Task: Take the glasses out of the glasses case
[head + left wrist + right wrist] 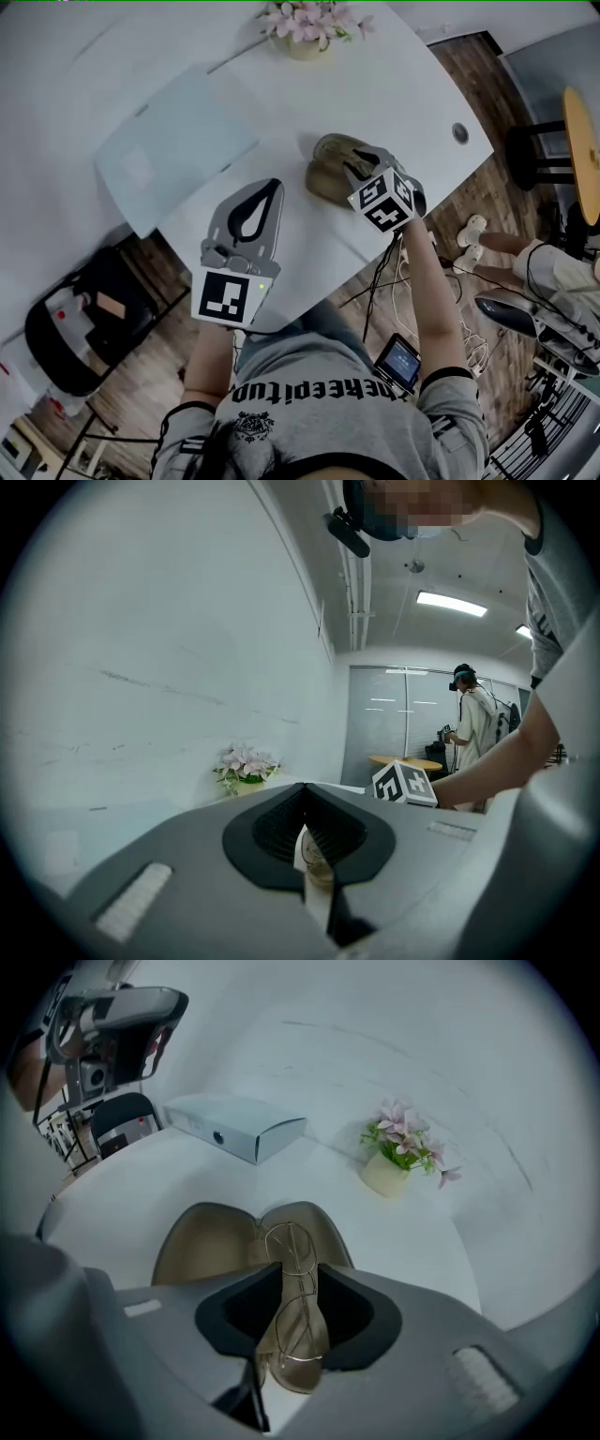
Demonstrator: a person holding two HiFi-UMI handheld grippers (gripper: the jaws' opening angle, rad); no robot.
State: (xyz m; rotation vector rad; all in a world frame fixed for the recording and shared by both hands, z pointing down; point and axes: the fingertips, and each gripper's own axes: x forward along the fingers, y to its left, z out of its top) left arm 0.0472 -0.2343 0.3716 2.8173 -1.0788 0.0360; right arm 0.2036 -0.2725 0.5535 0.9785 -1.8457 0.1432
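Glasses point(292, 1309) lie folded in the open glasses case point(202, 1241) and run lengthwise through the gap of the right claw point(289, 1274). The frame extends from under the claw body out past its tips, and the empty half of the case spreads to the claw's left. The right claw is released: its jaws stand apart on either side of the frame, and the pads do not appear to press on it. It points steeply down onto the case, which rests on the white bench point(112, 1204). The left claw point(305, 787) is clenched, tips together, with nothing gripped that can be made out. It is held level, off to the right claw's left and apart from the case. The step in hand is judged to be closing on the glasses for the lift; removal is not yet done. Centre the frame between the pads and take hold on the bridge or a rim section, not across a lens. Close only until the thin wire frame is secure, since excess force is likely to bend it. Lift straight away from the lining so that the temples do not catch on the case wall. If the light case rises with the frame, the left claw can pin its empty half to the bench. A flower pot point(386, 1174) and a flat box point(234, 1127) stand well beyond the claw tips.
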